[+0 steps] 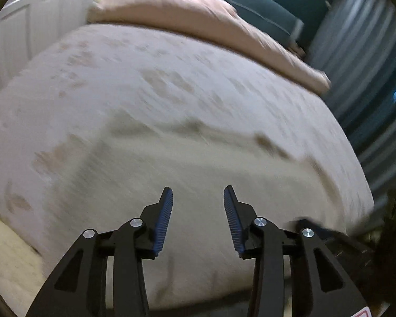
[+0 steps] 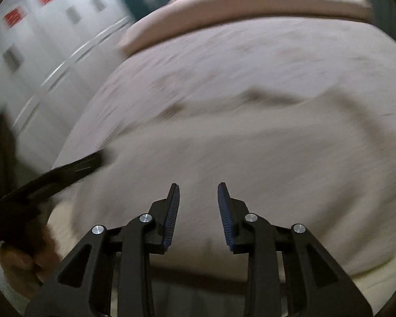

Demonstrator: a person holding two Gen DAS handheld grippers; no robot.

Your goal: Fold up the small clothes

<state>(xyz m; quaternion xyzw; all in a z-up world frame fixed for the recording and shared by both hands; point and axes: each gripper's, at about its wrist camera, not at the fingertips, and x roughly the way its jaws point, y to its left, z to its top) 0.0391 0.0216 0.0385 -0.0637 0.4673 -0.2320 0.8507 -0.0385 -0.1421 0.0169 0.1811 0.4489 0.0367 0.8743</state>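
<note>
A pale beige garment [image 1: 198,163] lies spread flat on the bed [image 1: 92,66]; its outline is blurred. My left gripper [image 1: 198,189] hovers over its near part, open, with nothing between the blue pads. My right gripper [image 2: 198,185] is open too and empty above the same garment [image 2: 250,158]. In the right wrist view the left gripper [image 2: 66,174] shows as a dark blurred bar at the left, held by a hand [image 2: 26,264]. A dark part of the right gripper [image 1: 319,232] shows at the lower right of the left wrist view.
A folded pink blanket [image 1: 198,18] lies across the far end of the bed. White wardrobe doors [image 1: 26,26] stand to the left and a grey curtain [image 1: 356,39] to the right. A cream fuzzy cloth [image 1: 8,251] lies at the near left.
</note>
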